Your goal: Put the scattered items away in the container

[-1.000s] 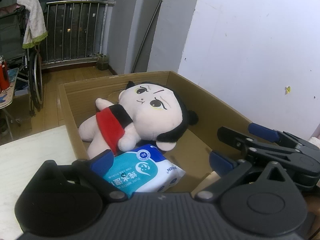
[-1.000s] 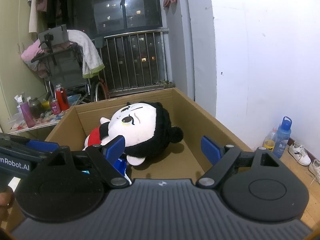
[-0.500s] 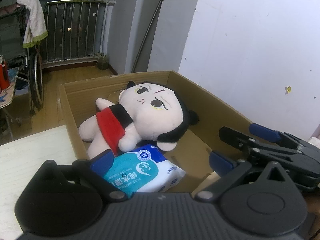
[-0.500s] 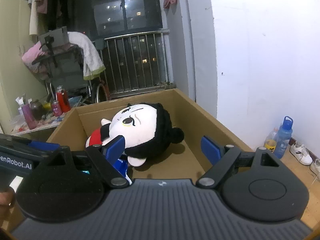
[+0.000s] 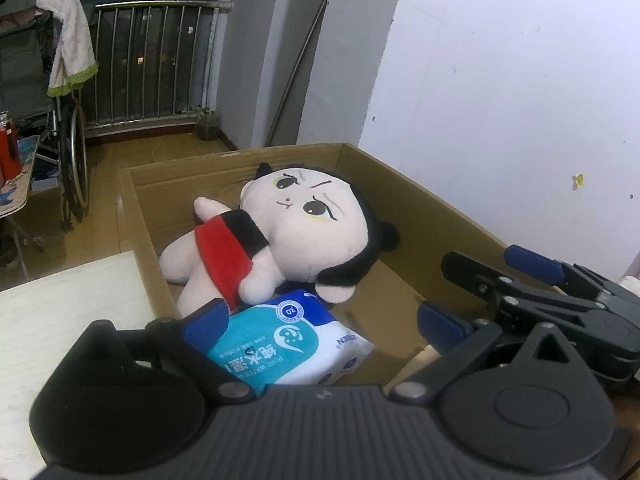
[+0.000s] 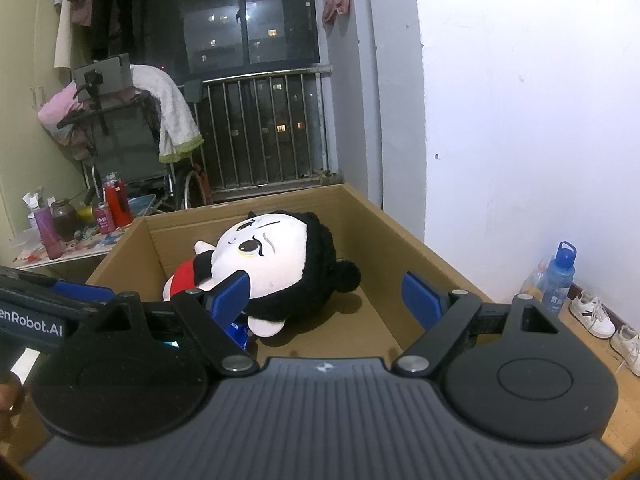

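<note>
A cardboard box [image 5: 420,200] near a white wall [image 5: 500,80] holds a plush doll [image 5: 304,224] and wet-wipes pack [image 5: 296,344]; left gripper [image 5: 320,320] and right gripper [image 6: 326,294] both hover spread, empty.

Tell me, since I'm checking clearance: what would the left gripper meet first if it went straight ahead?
Probably the blue-and-white wet-wipe pack, lying in the brown cardboard box right ahead of the open left gripper; depth is uncertain.
</note>
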{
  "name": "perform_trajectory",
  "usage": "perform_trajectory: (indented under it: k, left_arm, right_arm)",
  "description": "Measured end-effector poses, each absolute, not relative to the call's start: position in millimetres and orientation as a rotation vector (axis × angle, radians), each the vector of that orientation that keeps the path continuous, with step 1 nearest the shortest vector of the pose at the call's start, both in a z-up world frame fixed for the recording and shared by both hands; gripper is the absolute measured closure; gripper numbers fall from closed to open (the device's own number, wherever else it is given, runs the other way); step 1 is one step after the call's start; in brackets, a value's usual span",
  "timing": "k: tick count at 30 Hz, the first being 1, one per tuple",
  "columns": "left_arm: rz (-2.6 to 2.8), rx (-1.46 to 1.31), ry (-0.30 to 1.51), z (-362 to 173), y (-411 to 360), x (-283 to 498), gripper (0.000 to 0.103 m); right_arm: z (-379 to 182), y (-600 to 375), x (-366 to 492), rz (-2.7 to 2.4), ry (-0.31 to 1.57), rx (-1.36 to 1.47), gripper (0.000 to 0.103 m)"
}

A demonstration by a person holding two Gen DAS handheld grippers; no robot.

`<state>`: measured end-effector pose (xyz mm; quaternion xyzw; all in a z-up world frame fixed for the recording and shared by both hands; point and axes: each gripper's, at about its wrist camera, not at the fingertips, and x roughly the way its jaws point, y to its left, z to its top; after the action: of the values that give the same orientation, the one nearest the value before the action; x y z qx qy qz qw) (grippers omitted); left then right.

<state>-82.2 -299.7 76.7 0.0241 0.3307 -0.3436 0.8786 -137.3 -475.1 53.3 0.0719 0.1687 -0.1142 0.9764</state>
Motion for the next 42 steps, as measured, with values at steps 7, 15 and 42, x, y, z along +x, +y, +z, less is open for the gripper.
perform_trajectory:
  k: [7,15,42]
  left_arm:
    - [-0.717,0.05,0.69,77.1,-299.5,-81.7,0.002]
    - [-0.718,0.047,0.69,77.4,-299.3,-81.4,0.002]
    - [-0.725,0.028,0.685,75.0,-297.6,-78.3,0.002]
  right_arm:
    - [54.2,-475.2,-137.7,-0.225,0.342,0.151,0.02]
    - [54.9,-474.7,-137.7,-0.226,0.34,0.149,0.02]
    - [53.1,-478.6,-136.1,-0.214,0.358,0.168,0.019]
